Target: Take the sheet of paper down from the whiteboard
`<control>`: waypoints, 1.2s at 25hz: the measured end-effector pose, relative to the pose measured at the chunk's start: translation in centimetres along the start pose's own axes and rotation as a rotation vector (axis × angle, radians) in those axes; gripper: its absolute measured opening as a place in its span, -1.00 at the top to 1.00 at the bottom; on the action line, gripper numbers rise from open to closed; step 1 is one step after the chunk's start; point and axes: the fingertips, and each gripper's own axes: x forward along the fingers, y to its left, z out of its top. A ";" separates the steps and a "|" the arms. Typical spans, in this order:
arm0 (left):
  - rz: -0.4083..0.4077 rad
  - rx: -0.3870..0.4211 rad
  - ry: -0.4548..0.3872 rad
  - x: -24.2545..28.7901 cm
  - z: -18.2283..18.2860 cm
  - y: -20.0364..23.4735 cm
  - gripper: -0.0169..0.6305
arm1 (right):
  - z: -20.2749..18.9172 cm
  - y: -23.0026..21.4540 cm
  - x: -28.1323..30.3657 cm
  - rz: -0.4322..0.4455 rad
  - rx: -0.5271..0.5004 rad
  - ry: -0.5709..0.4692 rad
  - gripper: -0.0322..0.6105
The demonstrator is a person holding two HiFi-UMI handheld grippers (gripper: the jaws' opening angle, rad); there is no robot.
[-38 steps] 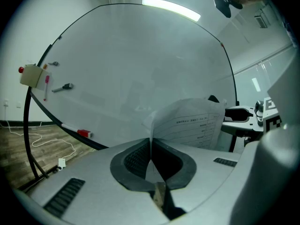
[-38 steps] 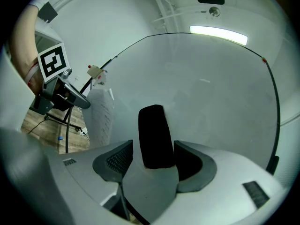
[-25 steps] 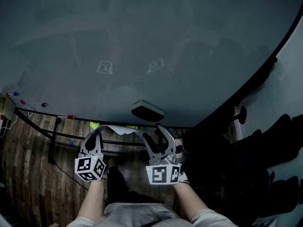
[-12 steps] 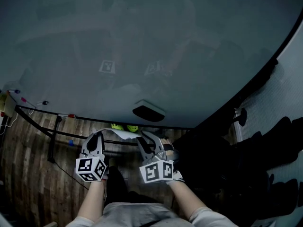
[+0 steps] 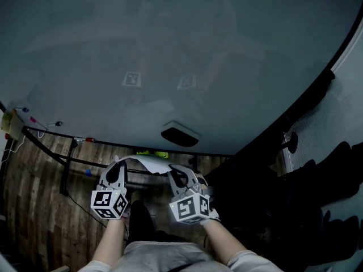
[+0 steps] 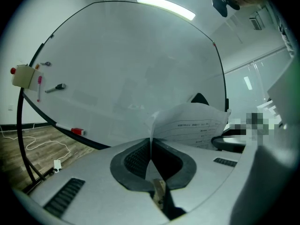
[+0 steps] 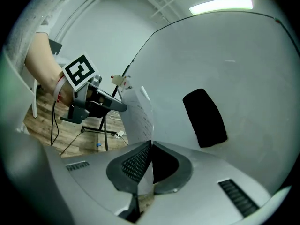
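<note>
From my seat, the whiteboard (image 5: 170, 50) looks smooth and glossy, and I can see faint mirror images in its pale surface. The sheet of paper (image 6: 197, 123) is thin, matt white paper with fine grey print, and it bows softly. The left gripper (image 6: 151, 142) has a matt, light-grey plastic shell with moulded ribbed vents. Its pads (image 6: 136, 158) look dark and rubbery, with a fine grid texture. Its marker cube (image 5: 109, 203) is matt, with black squares on white. The eraser (image 5: 180, 135) on the board is dull black. The floor (image 5: 34, 208) is grainy wood-look planking with a low sheen. The stand's frame (image 5: 67, 171) looks to me like black-painted metal tube. The trousers (image 5: 164, 256) are grey cloth.
</note>
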 end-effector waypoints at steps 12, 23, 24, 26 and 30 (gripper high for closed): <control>-0.072 0.034 0.013 -3.2 0.4 -3.7 0.90 | 0.7 0.4 -4.1 0.001 0.132 -0.038 0.84; -0.140 0.046 0.043 -4.0 0.5 -5.3 0.90 | 1.0 0.3 -5.7 -0.007 0.199 -0.061 0.85; -0.149 0.048 0.049 -3.8 0.5 -5.3 0.90 | 1.0 0.3 -5.6 -0.012 0.201 -0.060 0.85; -0.164 0.052 0.060 -3.5 0.6 -5.1 0.90 | 1.2 0.1 -5.3 -0.022 0.209 -0.055 0.84; -0.202 0.055 0.078 -3.1 1.3 -4.7 0.90 | 1.7 -0.2 -4.8 -0.040 0.240 -0.042 0.85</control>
